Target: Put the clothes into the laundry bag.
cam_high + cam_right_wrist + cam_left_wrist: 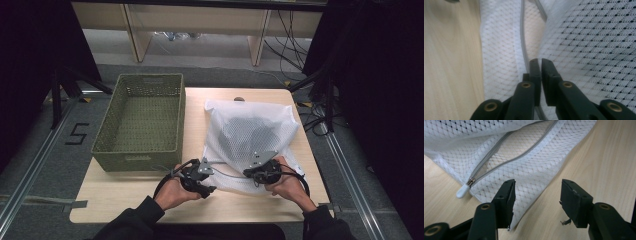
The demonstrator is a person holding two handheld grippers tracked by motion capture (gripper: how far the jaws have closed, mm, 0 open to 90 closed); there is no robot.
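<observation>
A white mesh laundry bag (250,131) with something dark inside lies on the right half of the wooden table (150,200). Its grey zipper (506,160) stands partly open, and the white zipper pull (462,192) sits at the bag's near corner. My left gripper (209,188) hovers open over that corner; in the left gripper view its jaws (536,188) straddle the bag's edge (531,167) without touching the pull. My right gripper (254,173) is shut on the bag's mesh (586,37). In the right gripper view it (541,61) pinches the fabric beside the zipper (522,37).
An olive green woven basket (135,161), empty inside, stands on the left of the table, close beside the bag. Bare wood runs along the front edge. Black stands and cables (320,95) crowd the floor to the right.
</observation>
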